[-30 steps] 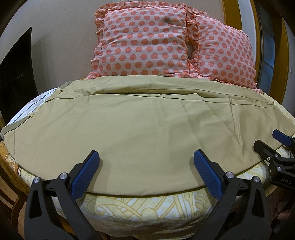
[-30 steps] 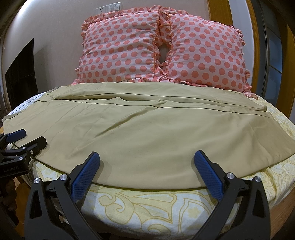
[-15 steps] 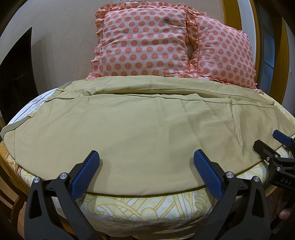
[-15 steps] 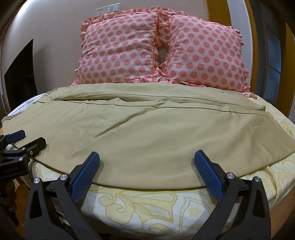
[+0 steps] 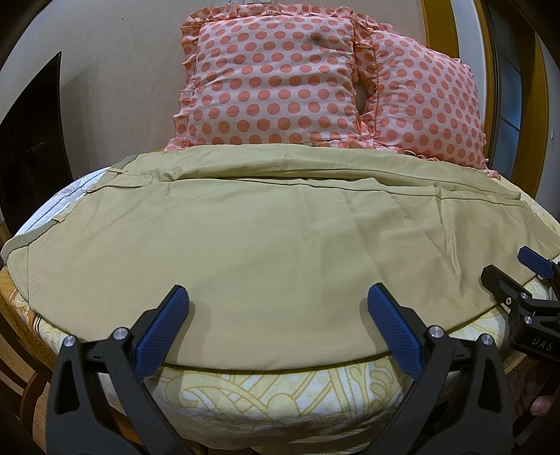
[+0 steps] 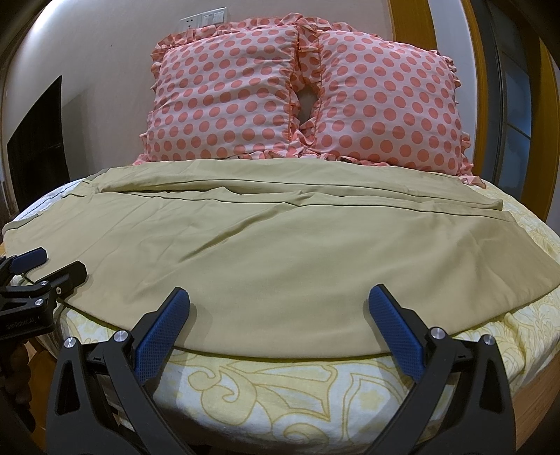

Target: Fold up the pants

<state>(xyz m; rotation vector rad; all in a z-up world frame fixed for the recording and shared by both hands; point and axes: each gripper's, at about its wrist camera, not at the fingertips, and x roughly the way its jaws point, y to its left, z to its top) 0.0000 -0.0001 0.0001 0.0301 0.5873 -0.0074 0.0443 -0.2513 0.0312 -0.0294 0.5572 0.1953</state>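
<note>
Khaki pants (image 5: 273, 238) lie spread flat across the bed, waistband at the left, legs running right; they also show in the right wrist view (image 6: 280, 252). My left gripper (image 5: 276, 315) is open and empty, hovering just above the pants' near edge. My right gripper (image 6: 280, 315) is open and empty, also just above the near edge, further right. Each gripper shows in the other's view: the right gripper (image 5: 514, 269) at the right edge, the left gripper (image 6: 52, 266) at the left edge.
Two pink polka-dot pillows (image 5: 280, 84) (image 6: 385, 105) lean against the wall behind the pants. The bed has a yellow patterned sheet (image 6: 280, 392). A dark panel (image 5: 28, 140) stands at the left, a wooden door frame (image 6: 406, 21) at the right.
The right wrist view has shifted slightly closer to the bed. The pants and the left gripper have not visibly moved.
</note>
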